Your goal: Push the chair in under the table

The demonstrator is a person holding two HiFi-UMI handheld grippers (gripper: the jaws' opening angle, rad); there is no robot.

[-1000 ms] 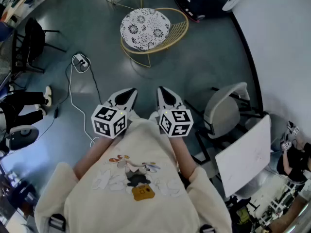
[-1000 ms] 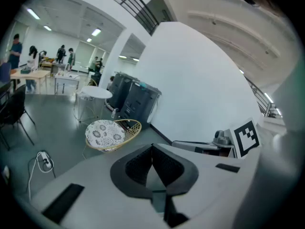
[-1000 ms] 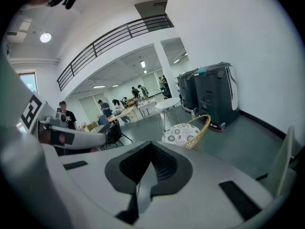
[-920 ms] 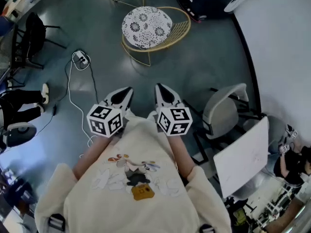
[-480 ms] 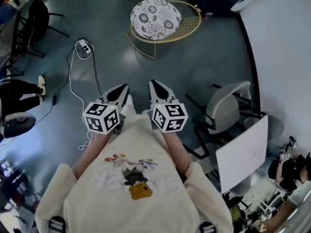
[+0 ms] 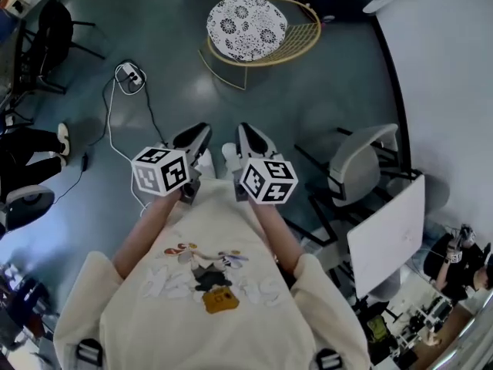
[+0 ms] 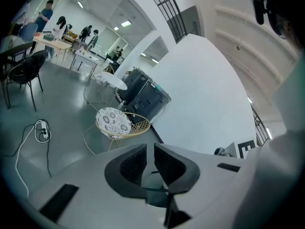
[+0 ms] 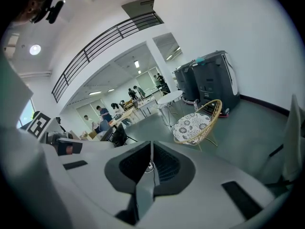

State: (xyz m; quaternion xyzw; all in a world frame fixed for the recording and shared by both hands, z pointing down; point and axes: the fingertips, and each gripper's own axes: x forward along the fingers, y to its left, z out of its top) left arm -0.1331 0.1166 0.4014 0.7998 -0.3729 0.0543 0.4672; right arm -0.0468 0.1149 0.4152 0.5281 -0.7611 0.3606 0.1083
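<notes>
A grey chair [image 6: 356, 164] stands on the floor at the right, beside a white table [image 6: 387, 237], and its edge shows in the right gripper view [image 8: 291, 142]. Both grippers are held close in front of the person's chest, left of the chair and apart from it. My left gripper [image 6: 196, 135] has its jaws opening, with a narrow gap [image 7: 150, 152] and nothing between them. My right gripper [image 6: 248, 133] is shut on nothing, its jaws meeting [image 8: 151, 160].
A wicker chair with a patterned cushion [image 6: 246, 28] stands ahead. A power strip with a white cable [image 6: 127, 92] lies to the left, near a black chair [image 6: 54, 45] and a seated person's legs [image 6: 31, 160]. Dark machines [image 8: 209, 78] line the far wall.
Both grippers have slid a little up the picture and their marker cubes have rolled slightly. The person's white shoes now show between the grippers.
</notes>
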